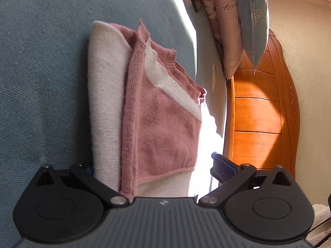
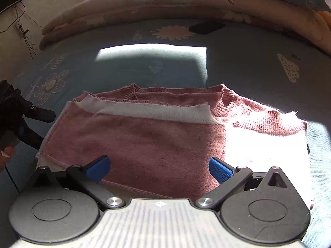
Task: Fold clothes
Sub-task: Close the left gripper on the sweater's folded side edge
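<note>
We see the pink-and-white sweater [image 2: 157, 136] folded on the blue bedsheet [image 2: 144, 70]. Right gripper [image 2: 158, 168] jaws spread wide, holding nothing. Left gripper [image 1: 153, 165] jaws likewise apart.

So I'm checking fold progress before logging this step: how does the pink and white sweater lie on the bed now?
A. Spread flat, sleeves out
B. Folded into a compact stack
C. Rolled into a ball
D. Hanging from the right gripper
B: the sweater lies in folded layers on the blue bedsheet, with the right gripper open just above it, gripping nothing.
</note>
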`<state>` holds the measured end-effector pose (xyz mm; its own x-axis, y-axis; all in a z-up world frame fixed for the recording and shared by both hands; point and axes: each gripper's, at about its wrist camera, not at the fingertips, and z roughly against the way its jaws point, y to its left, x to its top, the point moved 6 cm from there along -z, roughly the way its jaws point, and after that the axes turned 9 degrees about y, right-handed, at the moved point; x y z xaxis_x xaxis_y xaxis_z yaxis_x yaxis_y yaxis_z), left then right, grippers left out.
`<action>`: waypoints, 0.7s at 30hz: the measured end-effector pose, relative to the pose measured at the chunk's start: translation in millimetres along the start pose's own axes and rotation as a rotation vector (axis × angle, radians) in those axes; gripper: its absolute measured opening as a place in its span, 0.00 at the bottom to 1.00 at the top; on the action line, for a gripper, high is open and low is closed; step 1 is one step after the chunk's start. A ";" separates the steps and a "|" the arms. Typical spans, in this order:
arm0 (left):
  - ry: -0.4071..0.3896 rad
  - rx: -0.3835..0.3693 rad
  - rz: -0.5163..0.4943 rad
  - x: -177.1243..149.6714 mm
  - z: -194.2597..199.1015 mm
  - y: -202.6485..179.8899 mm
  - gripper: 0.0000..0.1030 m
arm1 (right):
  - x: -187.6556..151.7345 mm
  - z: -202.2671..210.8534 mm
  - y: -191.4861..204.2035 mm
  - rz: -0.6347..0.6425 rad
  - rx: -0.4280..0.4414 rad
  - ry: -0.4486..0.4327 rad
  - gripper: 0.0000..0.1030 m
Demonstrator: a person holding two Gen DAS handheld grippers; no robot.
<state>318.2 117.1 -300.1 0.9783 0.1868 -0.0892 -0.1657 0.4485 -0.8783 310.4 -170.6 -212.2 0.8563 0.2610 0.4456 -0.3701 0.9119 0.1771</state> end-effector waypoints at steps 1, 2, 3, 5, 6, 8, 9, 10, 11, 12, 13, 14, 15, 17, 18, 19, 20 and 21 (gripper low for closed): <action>-0.005 0.002 0.007 2.3 -0.6 0.1 0.98 | -0.8 0.0 -1.7 -0.004 -0.001 0.002 1.00; -0.011 0.003 0.014 5.2 -1.1 0.2 0.98 | -1.3 -0.3 -2.7 -0.006 -0.002 0.003 1.00; -0.025 -0.006 0.026 12.8 -0.8 -0.1 0.98 | -1.7 -0.5 -3.7 -0.007 -0.003 0.004 1.00; -0.051 -0.019 0.036 26.0 -0.5 -1.6 0.98 | -2.7 -1.1 -5.7 -0.011 -0.004 0.006 1.00; -0.061 -0.010 0.024 30.4 0.9 -2.1 0.98 | -3.1 -1.3 -6.7 -0.012 -0.005 0.007 1.00; -0.072 0.010 0.003 30.5 0.2 -4.3 0.98 | -2.9 -0.5 -7.1 -0.014 -0.003 0.007 1.00; -0.075 0.018 -0.010 27.5 -0.4 -5.1 0.98 | -2.3 0.7 -6.7 -0.015 0.001 0.006 1.00; -0.063 0.035 -0.023 21.2 -2.1 -5.4 0.97 | -1.7 2.3 -6.3 -0.015 0.004 0.002 1.00; -0.039 0.069 -0.033 16.4 -4.9 -5.5 0.93 | -1.1 3.8 -6.4 -0.013 0.006 -0.002 1.00; -0.020 0.112 -0.052 13.2 -7.5 -6.4 0.84 | -0.5 5.3 -6.5 -0.012 0.008 -0.006 1.00; -0.009 0.160 -0.079 11.3 -8.6 -8.2 0.78 | 0.0 6.6 -7.0 -0.011 0.009 -0.009 1.00; 0.001 0.205 -0.102 9.9 -9.4 -9.8 0.71 | 0.3 7.1 -8.7 -0.014 0.006 -0.011 1.00; 0.010 0.225 -0.093 11.4 -8.1 -8.9 0.63 | 0.5 6.9 -10.9 -0.020 0.004 -0.011 1.00; 0.027 0.265 -0.078 14.0 -4.2 -5.0 0.45 | 0.0 6.6 -15.9 -0.036 0.003 -0.009 1.00; 0.032 0.283 -0.074 14.5 -2.4 -2.4 0.29 | -0.4 6.5 -18.5 -0.045 0.004 -0.008 1.00; 0.036 0.305 -0.066 14.3 0.6 2.2 0.20 | -1.0 6.5 -21.0 -0.054 0.004 -0.008 1.00; 0.036 0.303 -0.049 13.8 2.8 6.7 0.20 | -1.8 6.8 -23.3 -0.059 0.003 -0.008 1.00; 0.030 0.293 -0.035 13.3 4.1 8.6 0.21 | -2.8 7.1 -25.6 -0.061 0.002 -0.007 1.00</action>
<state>329.3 127.0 -306.9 0.9866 0.1427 -0.0788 -0.1561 0.6886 -0.7081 314.9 -197.0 -211.8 0.8746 0.2030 0.4403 -0.3183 0.9255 0.2054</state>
